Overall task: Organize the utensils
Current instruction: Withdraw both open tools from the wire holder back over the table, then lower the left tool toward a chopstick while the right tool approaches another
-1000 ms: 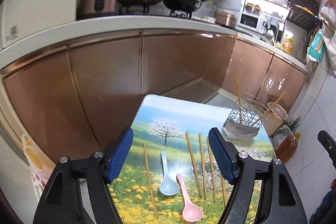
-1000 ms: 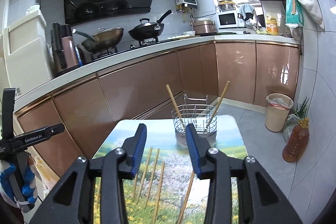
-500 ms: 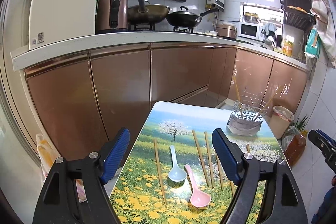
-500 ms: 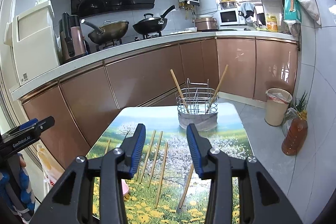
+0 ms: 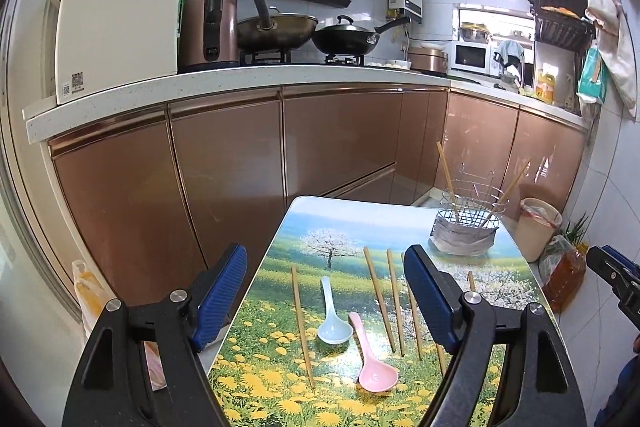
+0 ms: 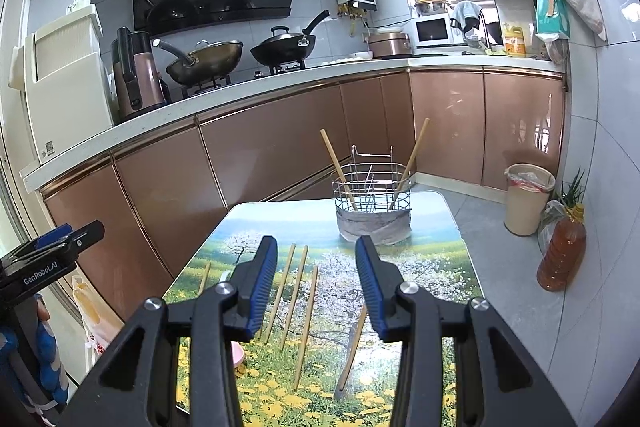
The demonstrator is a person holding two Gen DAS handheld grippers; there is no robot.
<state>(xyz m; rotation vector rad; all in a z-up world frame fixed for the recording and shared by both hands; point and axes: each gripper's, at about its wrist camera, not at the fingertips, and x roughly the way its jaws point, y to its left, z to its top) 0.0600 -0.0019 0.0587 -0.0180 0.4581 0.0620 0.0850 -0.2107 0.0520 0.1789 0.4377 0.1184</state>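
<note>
Both the left hand-held gripper [image 5: 326,295] and the right hand-held gripper [image 6: 316,285] hang released, empty, above loose chopsticks [image 6: 306,323], probably choosing one for the wire holder [image 6: 372,205].

On the table [image 5: 516,279] we see a rack [image 5: 466,227] at the far right corner, with two chopsticks [image 6: 338,169] leaning in it. Nearer us lie two spoons [image 5: 334,311] side by side, one loose stick [image 5: 302,323] to their left and several more [image 5: 394,301] to their right. Behind the table runs the counter [image 5: 240,77]; a bin [image 6: 526,201] and a bottle [image 6: 562,253] stand on the floor to the right.
</note>
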